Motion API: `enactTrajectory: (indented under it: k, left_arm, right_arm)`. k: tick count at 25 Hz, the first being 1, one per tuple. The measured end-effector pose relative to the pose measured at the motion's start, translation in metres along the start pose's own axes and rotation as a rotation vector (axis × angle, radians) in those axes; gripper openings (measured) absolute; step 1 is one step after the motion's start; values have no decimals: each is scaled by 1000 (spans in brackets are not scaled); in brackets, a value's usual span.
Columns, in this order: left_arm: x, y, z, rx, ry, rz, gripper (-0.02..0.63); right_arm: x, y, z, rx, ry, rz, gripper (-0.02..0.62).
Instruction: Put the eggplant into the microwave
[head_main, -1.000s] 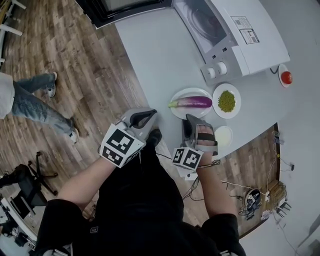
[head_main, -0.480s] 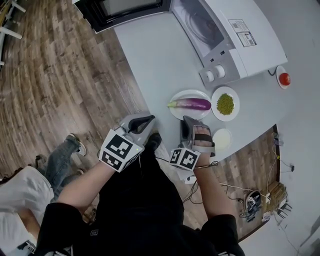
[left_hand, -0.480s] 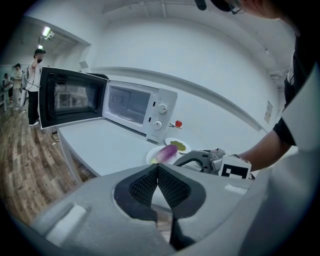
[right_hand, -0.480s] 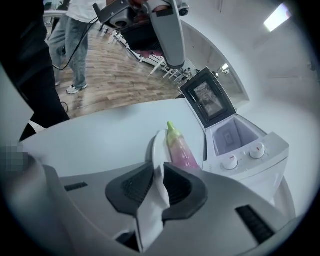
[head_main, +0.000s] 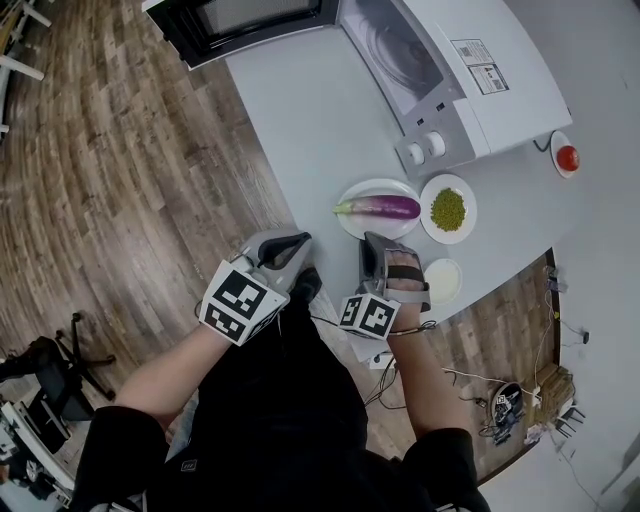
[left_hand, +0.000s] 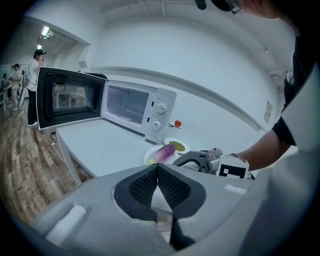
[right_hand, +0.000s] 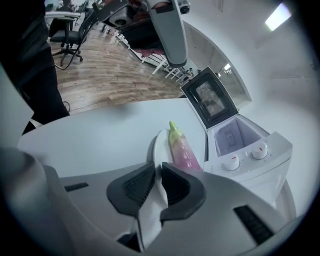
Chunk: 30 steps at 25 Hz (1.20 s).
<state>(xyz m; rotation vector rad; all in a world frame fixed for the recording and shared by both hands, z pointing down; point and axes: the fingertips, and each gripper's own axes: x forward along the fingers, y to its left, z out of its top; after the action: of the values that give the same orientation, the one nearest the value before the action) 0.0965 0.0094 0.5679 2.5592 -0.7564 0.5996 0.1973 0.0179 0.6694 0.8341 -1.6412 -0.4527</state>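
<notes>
Wood flooring borders the pale tabletop (head_main: 300, 110) on my head view. The eggplant (head_main: 385, 207) lies lengthwise on a white plate (head_main: 375, 229) near the tabletop's near edge, with its green stem end pointing to 9 o'clock. At 3 o'clock, just beside the plate, sits a dish (head_main: 428, 222) of green bits. A small white dish (head_main: 443, 282) sits at about 5 o'clock. The microwave (head_main: 480, 80) stands at 1 o'clock, apart from the plate, and its door (head_main: 250, 20) is swung wide open toward 11 o'clock. A small red round thing (head_main: 568, 157) rests well off at 2 o'clock. My right gripper (head_main: 372, 240) hangs at 6 o'clock, just short of the plate's rim. Its fingers are only a narrow slit apart and hold nothing, and they are aimed at the eggplant. My left gripper (head_main: 300, 240) sits at 8 o'clock beyond the tabletop's edge, with its fingers closed tip to tip on nothing.
</notes>
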Motion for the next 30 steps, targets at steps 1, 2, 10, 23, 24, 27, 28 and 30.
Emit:
enactTrajectory:
  k: [1,2,10,23,24,27,28,30]
  left_arm:
    - [0,0,0,-1,1,1,8]
    - [1,1,1,-3,2,2,8]
    - [2,2,1,0,10,3,8]
    - [3,6,0,13,21,-2,8]
    - [4,5,1,13,19,-3,8]
    - [5,0,3,12,8,-9,8]
    - [5,-1,4,14,5,-11,8]
    - [5,-3,6,16,4,-14,8]
  right_arm:
    - [0,0,0,-16,1,-9,40]
    - [0,0,0,-35,2,-18,41]
    - [1,-1,1,-104,24,-105,36]
    - [-5,-8,2,-153,17,-236,23]
    - [-6,-8,2,-157,14,-243,23]
    - [-8,-7,2,-168,8,-265,23]
    - [-9,-6,2,-170,5,-272,23]
    - [-11,-6,3,-174,-1,-285,21]
